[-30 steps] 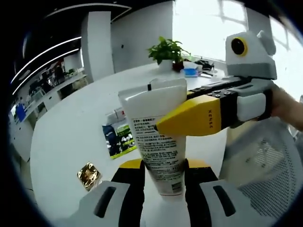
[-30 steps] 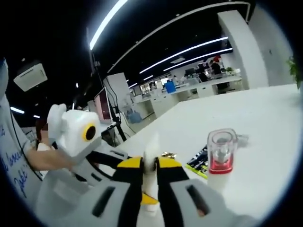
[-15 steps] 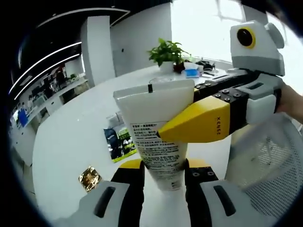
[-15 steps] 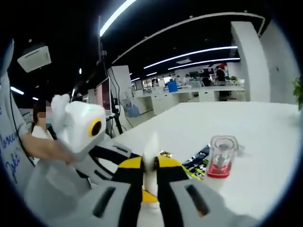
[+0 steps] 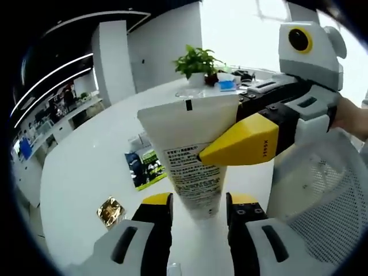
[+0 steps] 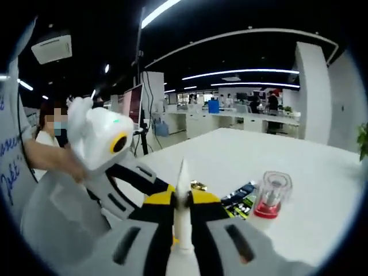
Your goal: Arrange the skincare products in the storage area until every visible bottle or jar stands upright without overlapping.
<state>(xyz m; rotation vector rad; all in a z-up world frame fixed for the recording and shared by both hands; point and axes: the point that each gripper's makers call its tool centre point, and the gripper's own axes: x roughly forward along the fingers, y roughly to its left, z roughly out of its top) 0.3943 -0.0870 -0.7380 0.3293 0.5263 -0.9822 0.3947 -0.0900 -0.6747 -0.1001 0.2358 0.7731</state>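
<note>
Pinching white squeeze tube with printed label in right tool, lifting clear of released left tool for standing upright on white counter.

white tube | crimp end up, printed label | clear red-based bottle upright on table

Left gripper view: daylight floods in from a window at the upper right of the frame and blows out to pure white there. The white surface is evenly bright with soft shadows.

Right gripper view: dim, lit by ceiling light strips. Fisheye bending curves straight lines toward the edges; near objects are soft.
</note>
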